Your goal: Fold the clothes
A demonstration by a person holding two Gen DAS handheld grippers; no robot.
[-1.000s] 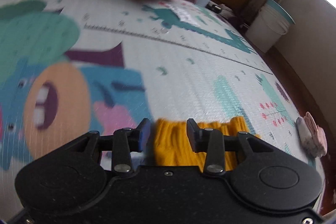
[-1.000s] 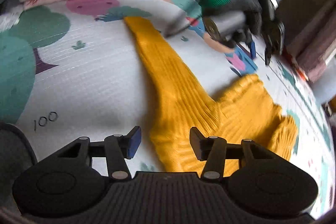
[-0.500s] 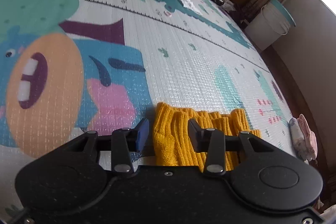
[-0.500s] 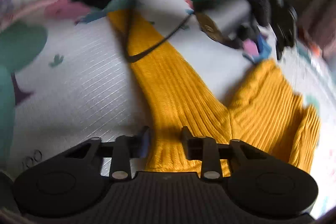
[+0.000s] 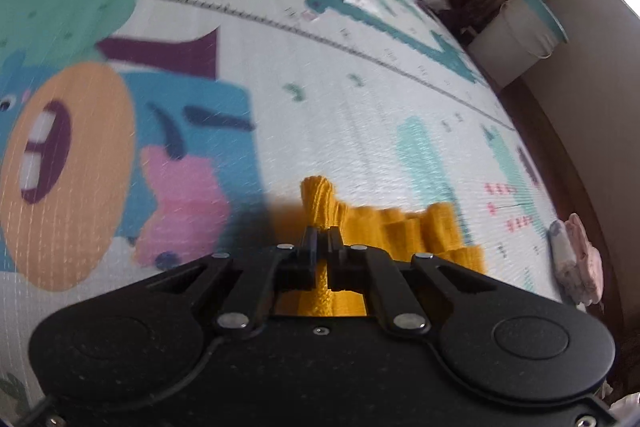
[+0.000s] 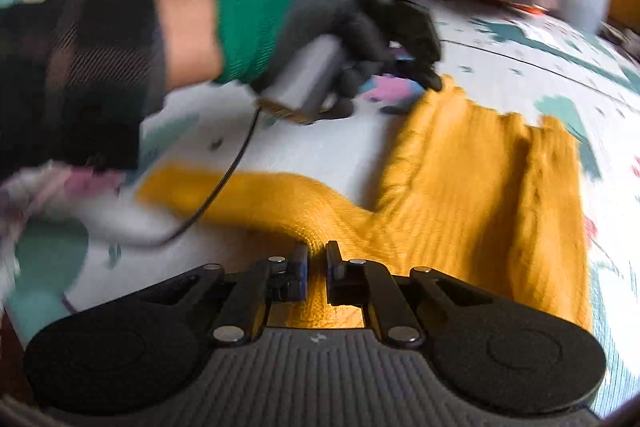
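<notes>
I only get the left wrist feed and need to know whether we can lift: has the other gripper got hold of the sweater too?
Observer: Yes, the right gripper is shut on the yellow sweater, near where a sleeve meets the body.
Operator: Is the sleeve folded in?
Observer: No, the sleeve lies stretched out across the play mat.
Operator: Anything on it?
Observer: A black cable from the left hand crosses it.

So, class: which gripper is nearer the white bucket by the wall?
Left. The left gripper pinches the yellow sweater with the white bucket ahead; the right gripper grips it farther back.
</notes>
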